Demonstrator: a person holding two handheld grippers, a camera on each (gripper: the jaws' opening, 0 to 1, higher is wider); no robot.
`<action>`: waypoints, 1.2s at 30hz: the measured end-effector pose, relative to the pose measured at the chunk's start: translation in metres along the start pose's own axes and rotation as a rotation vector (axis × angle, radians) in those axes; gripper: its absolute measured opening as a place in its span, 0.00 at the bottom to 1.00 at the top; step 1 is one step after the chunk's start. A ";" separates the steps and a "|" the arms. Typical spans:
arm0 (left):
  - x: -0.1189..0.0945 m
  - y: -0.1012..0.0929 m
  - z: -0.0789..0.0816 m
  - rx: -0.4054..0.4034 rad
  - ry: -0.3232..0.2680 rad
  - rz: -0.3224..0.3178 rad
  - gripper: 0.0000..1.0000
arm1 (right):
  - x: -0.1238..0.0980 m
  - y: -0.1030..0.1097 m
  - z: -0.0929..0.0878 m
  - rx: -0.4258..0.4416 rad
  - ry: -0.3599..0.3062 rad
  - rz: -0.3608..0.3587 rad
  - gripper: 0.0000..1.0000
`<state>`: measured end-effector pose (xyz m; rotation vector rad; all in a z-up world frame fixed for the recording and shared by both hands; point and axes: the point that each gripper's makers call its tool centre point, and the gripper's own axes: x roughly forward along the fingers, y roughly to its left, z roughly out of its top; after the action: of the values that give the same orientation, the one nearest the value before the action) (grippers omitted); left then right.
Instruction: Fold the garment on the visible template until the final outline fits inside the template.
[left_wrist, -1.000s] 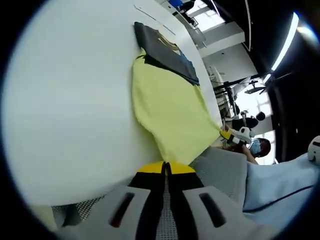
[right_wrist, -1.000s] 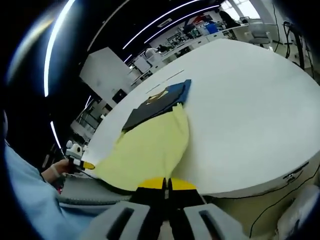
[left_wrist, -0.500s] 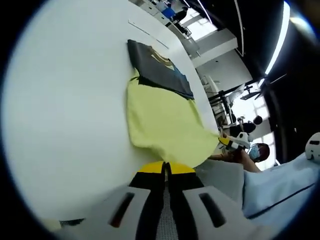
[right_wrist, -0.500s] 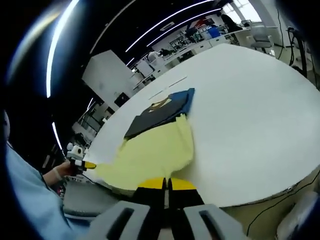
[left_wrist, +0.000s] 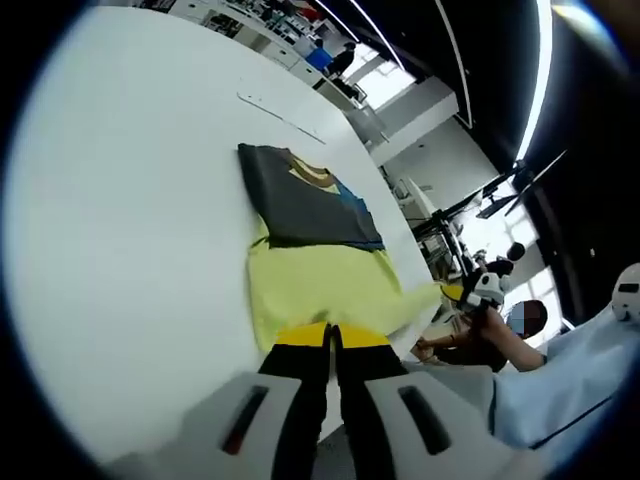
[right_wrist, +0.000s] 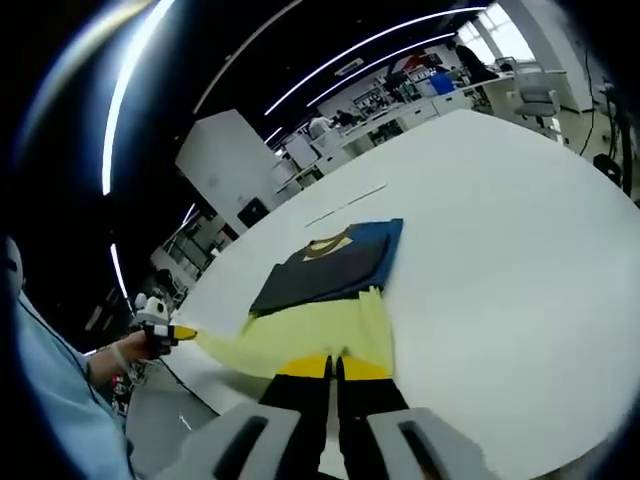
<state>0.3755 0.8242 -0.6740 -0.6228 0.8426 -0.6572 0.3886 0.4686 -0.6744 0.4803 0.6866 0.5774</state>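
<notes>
Pale yellow garment (left_wrist: 315, 290) spread flat on white counter (left_wrist: 130, 220), near edge lifted and pinched at two corners, one by each claw. Left claw (left_wrist: 330, 335) and right claw (right_wrist: 334, 365) both closed on yellow fabric; cloth stretched taut between them. Dark rectangular template (left_wrist: 300, 200), blue along one edge with tan mark near top, lying flat, touching garment's far edge.

White table (left_wrist: 120, 230) — ceiling light strips (right_wrist: 330, 65) above, desks (right_wrist: 440, 100) beyond.
</notes>
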 end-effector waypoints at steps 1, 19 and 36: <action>0.001 0.002 0.007 0.010 -0.016 0.004 0.00 | 0.003 0.001 0.005 0.002 -0.008 0.006 0.00; 0.040 0.017 0.117 0.090 -0.209 0.018 0.00 | 0.066 -0.009 0.100 -0.114 -0.067 0.010 0.00; 0.081 0.073 0.174 0.061 -0.271 0.093 0.00 | 0.157 -0.045 0.162 -0.179 -0.089 -0.040 0.00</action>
<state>0.5785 0.8516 -0.6741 -0.5977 0.5933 -0.4988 0.6162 0.4993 -0.6612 0.3227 0.5525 0.5704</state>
